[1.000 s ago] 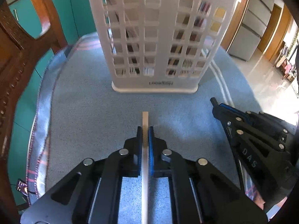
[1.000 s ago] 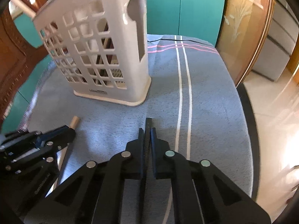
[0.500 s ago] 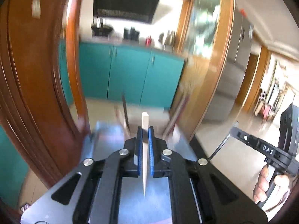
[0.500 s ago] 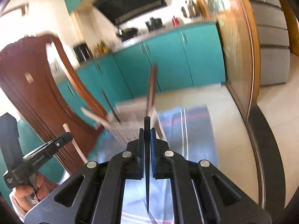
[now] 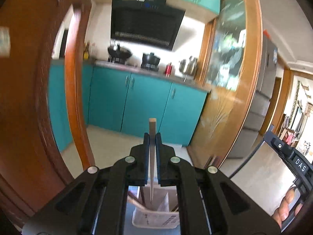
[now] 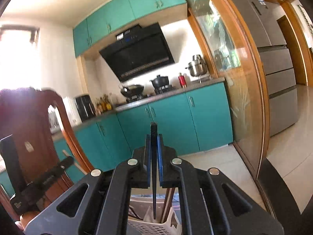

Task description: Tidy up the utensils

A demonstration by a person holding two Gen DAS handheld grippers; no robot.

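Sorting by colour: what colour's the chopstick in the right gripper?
Black chopstick, clearest in the right wrist view.

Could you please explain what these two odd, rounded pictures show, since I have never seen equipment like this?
No robot is involved: a person carries a two-finger gripper in each hand, and a fisheye camera on each one looks forward along its fingers, which bends the picture round.

In the left camera's view, the left gripper is shut on a pale wooden chopstick held upright, its lower end hanging over a white basket that already holds other utensils. At the right edge you can see the other gripper and the person's fingers.

In the right camera's view, the right gripper is shut on a black chopstick, also pointing down over the basket.

Behind both is a kitchen: teal cabinets, a stove with pots, a wooden chair and a fridge.
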